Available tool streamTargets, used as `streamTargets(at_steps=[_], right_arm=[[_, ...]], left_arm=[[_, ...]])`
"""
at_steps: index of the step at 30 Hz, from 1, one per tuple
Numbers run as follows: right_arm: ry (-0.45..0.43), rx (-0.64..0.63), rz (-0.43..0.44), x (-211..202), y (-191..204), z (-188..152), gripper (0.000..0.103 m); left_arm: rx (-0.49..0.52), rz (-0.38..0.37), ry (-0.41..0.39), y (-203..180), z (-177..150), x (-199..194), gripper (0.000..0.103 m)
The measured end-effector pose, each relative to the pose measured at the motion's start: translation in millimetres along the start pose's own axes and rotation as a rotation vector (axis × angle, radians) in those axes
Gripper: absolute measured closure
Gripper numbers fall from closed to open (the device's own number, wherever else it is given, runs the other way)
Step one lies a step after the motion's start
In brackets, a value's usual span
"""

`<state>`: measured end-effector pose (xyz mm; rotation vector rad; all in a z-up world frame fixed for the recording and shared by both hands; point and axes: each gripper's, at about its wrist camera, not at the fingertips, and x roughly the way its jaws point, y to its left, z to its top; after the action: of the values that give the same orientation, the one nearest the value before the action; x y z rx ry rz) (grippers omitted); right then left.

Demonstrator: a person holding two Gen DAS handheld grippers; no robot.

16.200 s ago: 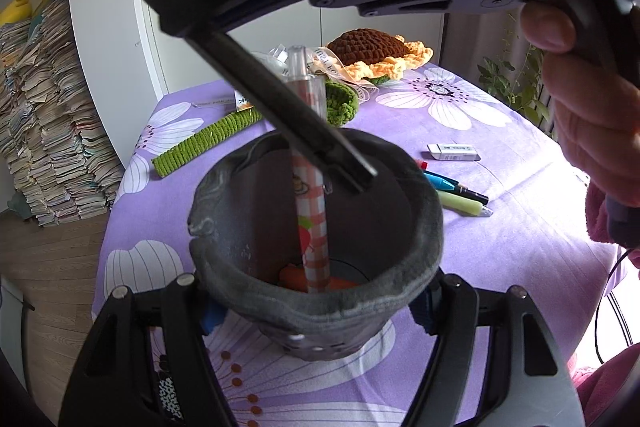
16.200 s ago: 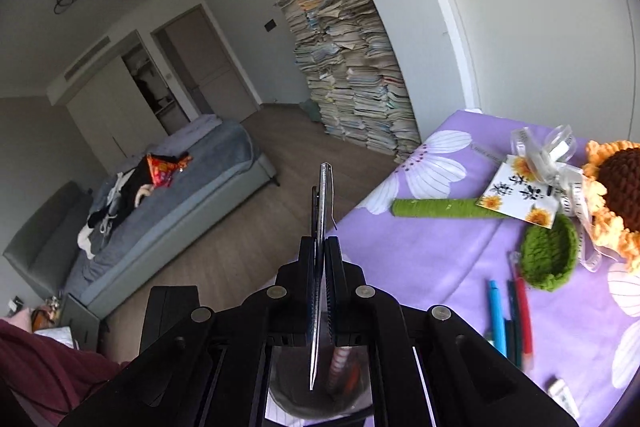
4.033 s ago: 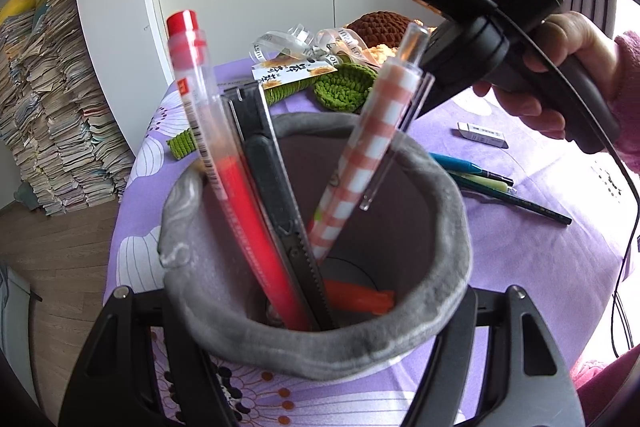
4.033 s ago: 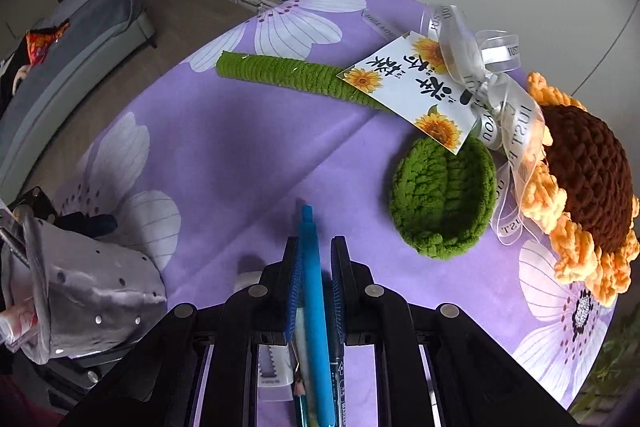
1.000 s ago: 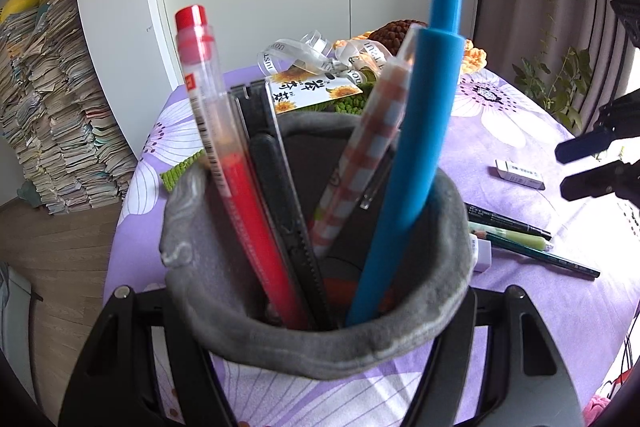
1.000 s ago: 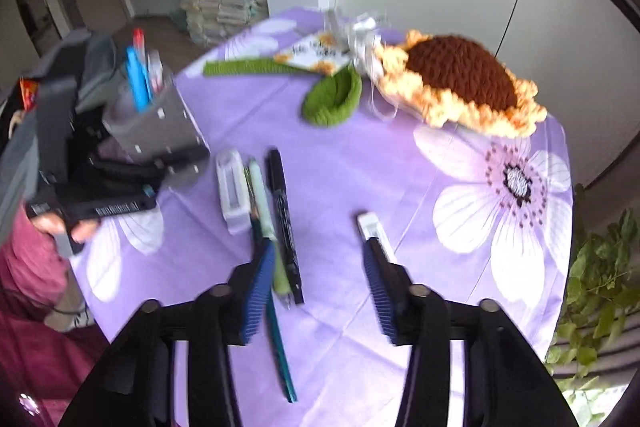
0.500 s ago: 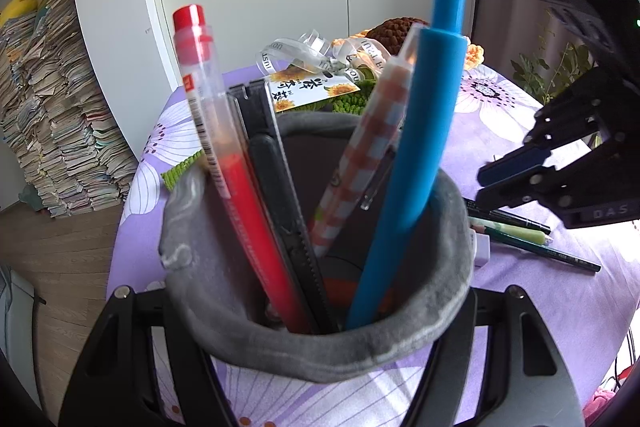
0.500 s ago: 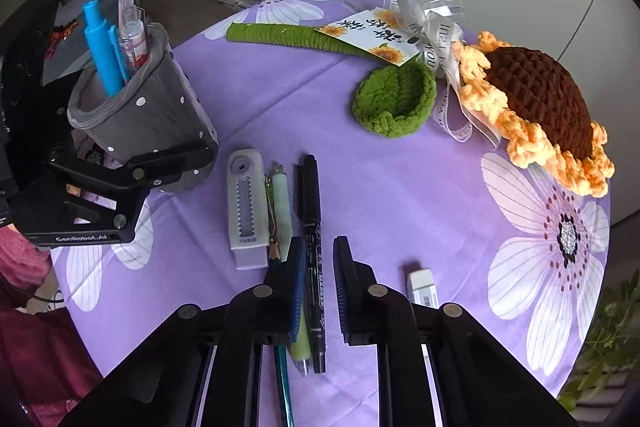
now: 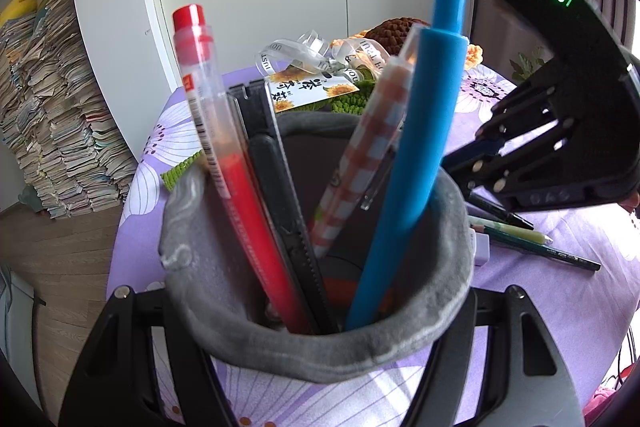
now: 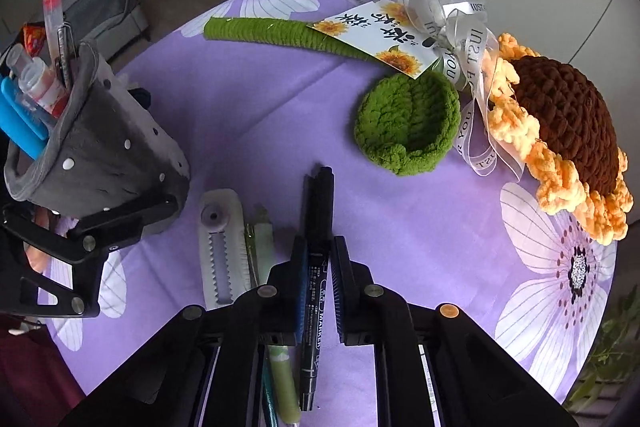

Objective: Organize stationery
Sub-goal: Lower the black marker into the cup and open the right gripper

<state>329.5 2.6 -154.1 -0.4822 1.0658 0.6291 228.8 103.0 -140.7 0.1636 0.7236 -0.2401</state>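
My left gripper is shut on a grey felt pen cup, which it holds tilted. A red pen, a black utility knife, a checked pen and a blue pen stand in it. My right gripper points down at the table, its jaws closing on a black marker that lies between the pads. Left of the marker lie a pale green pen and a white serrated tool. The cup sits at the left of the right wrist view.
The purple floral cloth covers a round table. A crochet sunflower, its green leaf, green stem and a ribboned card lie at the far side. A dark green pencil lies beside the pens.
My right gripper came lower and nearer the pens, and its jaws went from wide apart to narrow around the black marker. The left gripper and cup stayed put.
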Motion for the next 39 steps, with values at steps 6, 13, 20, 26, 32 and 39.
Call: streamTargets(at_steps=[6, 13, 20, 26, 32, 39], right_arm=[[-0.248, 0.071, 0.063, -74, -8, 6, 0.091], [-0.585, 0.124, 0.235, -159, 4, 19, 0.091], [-0.655, 0.128, 0.304, -147, 29, 41, 0.091], [-0.677, 0.138, 0.305, -135, 37, 56, 0.091], [-0.703, 0.125, 0.316, -127, 45, 52, 0.091], [-0.683, 0.088, 0.261, -119, 53, 18, 0.091]], left_arm=[[-0.001, -0.001, 0.0, 0, 0, 0, 0.035], [-0.005, 0.001, 0.002, -1, 0, 0, 0.035], [-0.006, -0.001, 0.004, -2, 1, 1, 0.035], [-0.006, -0.002, 0.003, -3, 1, 2, 0.035], [-0.016, -0.013, 0.006, 0, 2, 4, 0.035], [-0.021, -0.016, 0.006, 0, 3, 5, 0.035]])
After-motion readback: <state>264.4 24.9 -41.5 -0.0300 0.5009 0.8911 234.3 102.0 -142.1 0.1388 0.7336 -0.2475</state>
